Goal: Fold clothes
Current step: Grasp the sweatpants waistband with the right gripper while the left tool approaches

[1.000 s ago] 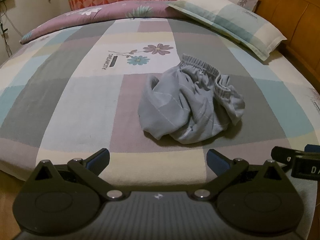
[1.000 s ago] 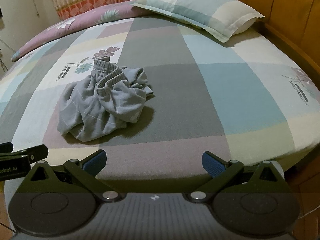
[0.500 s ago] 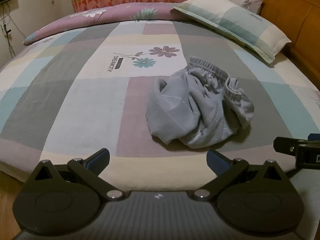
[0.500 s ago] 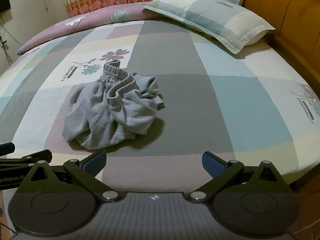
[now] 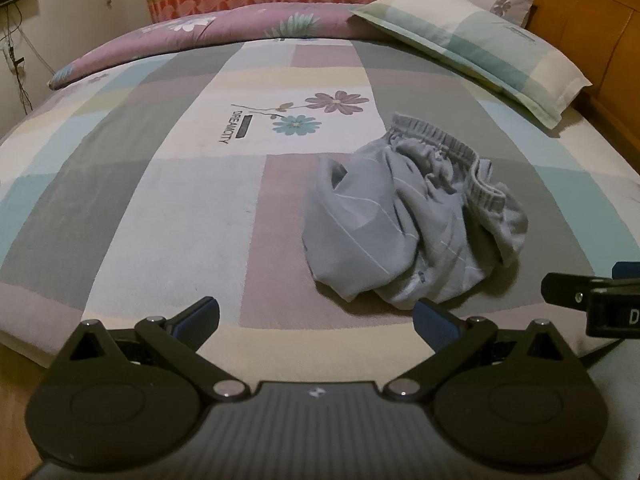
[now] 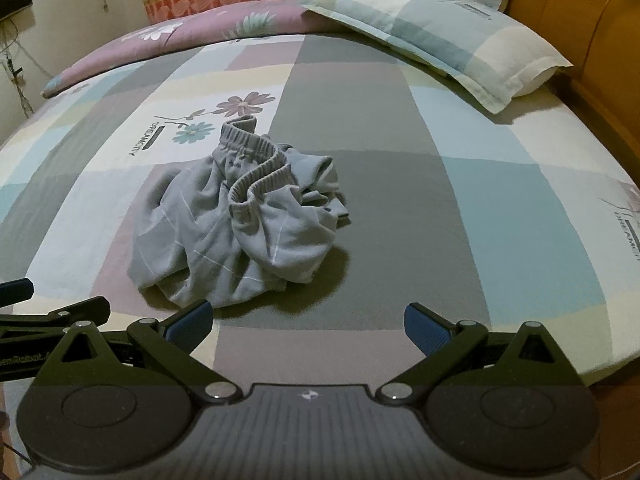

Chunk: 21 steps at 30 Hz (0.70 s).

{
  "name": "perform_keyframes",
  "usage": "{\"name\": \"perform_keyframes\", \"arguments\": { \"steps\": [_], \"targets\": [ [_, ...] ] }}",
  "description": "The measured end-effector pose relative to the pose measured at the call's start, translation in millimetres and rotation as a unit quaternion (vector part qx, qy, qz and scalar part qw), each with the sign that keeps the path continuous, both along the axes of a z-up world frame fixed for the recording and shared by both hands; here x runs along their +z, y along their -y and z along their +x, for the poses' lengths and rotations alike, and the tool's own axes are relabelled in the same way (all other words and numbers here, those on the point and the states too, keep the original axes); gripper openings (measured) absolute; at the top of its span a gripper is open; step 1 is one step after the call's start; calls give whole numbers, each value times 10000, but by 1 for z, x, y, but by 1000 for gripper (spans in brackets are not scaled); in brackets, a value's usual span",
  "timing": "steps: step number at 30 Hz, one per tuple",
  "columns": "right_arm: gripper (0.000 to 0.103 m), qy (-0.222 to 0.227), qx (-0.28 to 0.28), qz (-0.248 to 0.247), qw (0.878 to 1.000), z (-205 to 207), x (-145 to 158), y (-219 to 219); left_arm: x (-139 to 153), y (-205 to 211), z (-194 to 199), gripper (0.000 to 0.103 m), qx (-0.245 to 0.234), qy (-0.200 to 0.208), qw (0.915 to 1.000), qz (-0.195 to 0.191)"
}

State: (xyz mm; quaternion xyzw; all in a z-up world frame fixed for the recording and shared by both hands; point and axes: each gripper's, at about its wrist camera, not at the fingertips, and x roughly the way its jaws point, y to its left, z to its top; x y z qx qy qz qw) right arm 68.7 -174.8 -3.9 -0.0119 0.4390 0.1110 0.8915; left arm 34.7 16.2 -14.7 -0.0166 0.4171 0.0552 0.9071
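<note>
While both the left gripper (image 5: 316, 320) and right gripper (image 6: 306, 324) were held wide apart and empty, grey shorts (image 5: 412, 220) lay crumpled mid-bed (image 5: 160, 200). Waistband (image 6: 256, 164), seemingly twisted, was best pinched first and spread flat.

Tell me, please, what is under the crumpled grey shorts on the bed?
The grey shorts lie directly on the patchwork bedsheet, across mauve and dark grey patches. Nothing else shows at their edges. Whatever lies beneath the heap is covered, so I cannot tell.
</note>
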Motion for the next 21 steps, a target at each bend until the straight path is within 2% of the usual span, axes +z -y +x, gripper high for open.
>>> {"name": "perform_keyframes", "arguments": {
  "steps": [4, 8, 10, 12, 14, 17, 21],
  "targets": [
    [103, 1, 63, 56, 10000, 6, -3, -1, -2, 0, 5, 102, -4, 101, 9999, 121],
    [102, 258, 206, 299, 9990, 9, -4, 1, -4, -1, 12, 102, -73, 120, 9998, 136],
    [98, 328, 341, 251, 9986, 13, -4, -2, -5, -1, 16, 102, -98, 110, 9998, 117],
    [80, 316, 457, 144, 9984, 19, -5, -5, -6, -2, 21, 102, -93, 106, 9998, 110],
    [70, 251, 577, 117, 9980, 24, -6, -8, -5, -2, 24, 102, -109, 146, 9998, 127],
    [61, 270, 770, 42, 9967, 30, -6, -14, 0, -1, 30, 102, -77, 209, 9996, 199],
    [58, 471, 1053, -118, 9933, 35, -4, -24, 6, -2, 37, 102, -168, 296, 9991, 256]
  ]
}}
